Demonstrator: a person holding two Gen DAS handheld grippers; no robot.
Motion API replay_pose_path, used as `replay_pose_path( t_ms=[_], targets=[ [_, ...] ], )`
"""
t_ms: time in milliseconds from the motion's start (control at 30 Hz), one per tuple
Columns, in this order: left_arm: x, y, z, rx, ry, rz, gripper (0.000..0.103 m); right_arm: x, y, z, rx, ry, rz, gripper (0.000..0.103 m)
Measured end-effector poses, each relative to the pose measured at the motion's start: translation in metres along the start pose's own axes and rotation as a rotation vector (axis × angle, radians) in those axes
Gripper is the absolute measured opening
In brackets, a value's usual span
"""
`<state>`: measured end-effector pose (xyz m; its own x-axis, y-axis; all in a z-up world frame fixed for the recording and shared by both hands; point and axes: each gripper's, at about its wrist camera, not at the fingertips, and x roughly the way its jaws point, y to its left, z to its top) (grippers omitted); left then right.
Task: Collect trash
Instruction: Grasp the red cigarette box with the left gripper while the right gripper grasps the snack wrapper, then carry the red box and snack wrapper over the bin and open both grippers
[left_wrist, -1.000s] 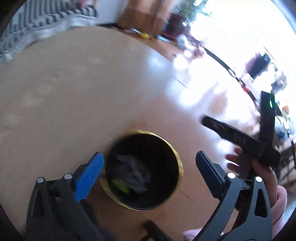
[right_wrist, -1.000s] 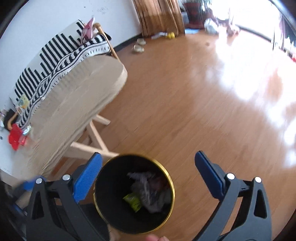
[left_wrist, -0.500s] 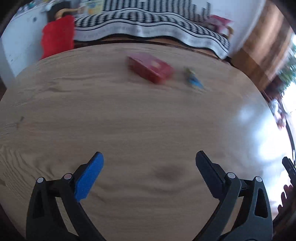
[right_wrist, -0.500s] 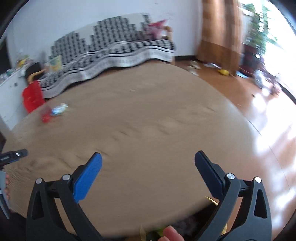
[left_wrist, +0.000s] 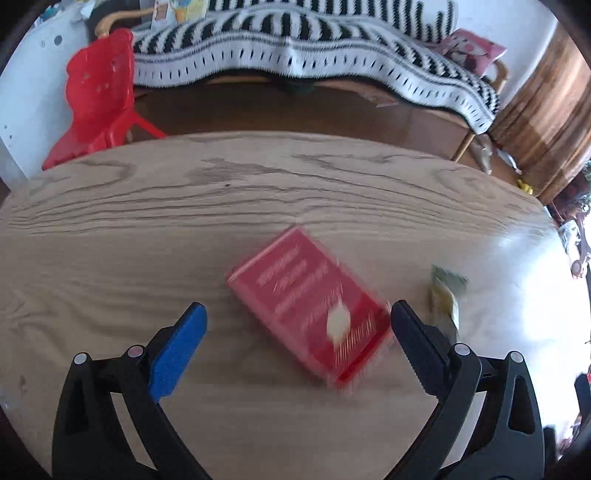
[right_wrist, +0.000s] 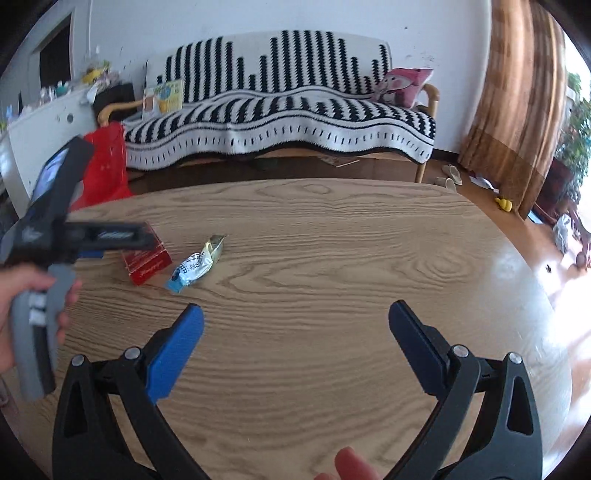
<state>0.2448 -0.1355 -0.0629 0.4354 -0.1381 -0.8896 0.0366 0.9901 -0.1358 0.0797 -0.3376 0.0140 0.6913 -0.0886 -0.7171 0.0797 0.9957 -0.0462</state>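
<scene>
Left hand-held gripper (left_wrist: 297, 325) now nearer red box (left_wrist: 308, 308)

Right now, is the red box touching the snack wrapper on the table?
Apart. The right wrist view shows bare wood between the red box and the snack wrapper on the table.

I count one red box (left_wrist: 308, 308) and one crinkled snack wrapper (right_wrist: 195, 266) on one wooden table (right_wrist: 332, 258). Beyond it I see one striped sofa (right_wrist: 280, 122), one red plastic chair (left_wrist: 99, 107) and one pink cushion (right_wrist: 400, 84).
</scene>
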Motion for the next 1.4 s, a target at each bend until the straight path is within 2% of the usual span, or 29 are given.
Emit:
replay_pose_path(
  t_ms=[67,267,367,467,633,733,767,833,867,900,933,967,1400],
  targets=[
    [0.006,-0.002,0.007,-0.012,0.0,-0.01,0.097,0.011,0.005,0.005,-0.021,0.007,-0.001,0.097],
    [0.003,0.009,-0.001,0.119,-0.013,0.043,0.097,0.041,0.037,0.022,-0.07,0.012,0.048,0.097],
    [-0.001,0.031,-0.01,0.109,0.001,0.041,0.097,0.058,0.054,0.029,-0.074,0.027,0.059,0.097],
    [-0.01,0.042,-0.011,0.094,-0.033,0.056,0.097,0.073,0.071,0.032,-0.116,0.041,0.039,0.097],
    [-0.006,0.033,-0.005,0.144,-0.046,0.046,0.097,0.102,0.087,0.031,-0.151,0.097,0.027,0.097],
    [0.001,0.032,-0.004,0.128,-0.052,-0.003,0.097,0.112,0.088,0.03,-0.151,0.115,0.015,0.097],
    [0.001,0.032,-0.005,0.125,-0.059,-0.025,0.095,0.115,0.086,0.03,-0.139,0.123,0.023,0.097],
    [-0.003,0.028,-0.008,0.158,-0.106,-0.015,0.072,0.116,0.082,0.03,-0.113,0.124,0.077,0.096],
    [-0.004,0.026,-0.008,0.176,-0.114,-0.011,0.054,0.116,0.08,0.029,-0.107,0.127,0.086,0.078],
    [-0.004,0.027,-0.008,0.175,-0.11,-0.028,0.053,0.115,0.078,0.029,-0.098,0.128,0.097,0.052],
    [-0.006,0.029,-0.008,0.149,-0.113,-0.057,0.053,0.114,0.074,0.029,-0.076,0.124,0.105,0.038],
    [-0.006,0.03,-0.01,0.143,-0.114,-0.061,0.053,0.113,0.073,0.031,-0.073,0.121,0.092,0.016],
    [-0.018,0.027,-0.019,0.141,-0.133,-0.066,0.053,0.095,0.055,0.031,-0.016,0.082,0.146,0.013]
  ],
)
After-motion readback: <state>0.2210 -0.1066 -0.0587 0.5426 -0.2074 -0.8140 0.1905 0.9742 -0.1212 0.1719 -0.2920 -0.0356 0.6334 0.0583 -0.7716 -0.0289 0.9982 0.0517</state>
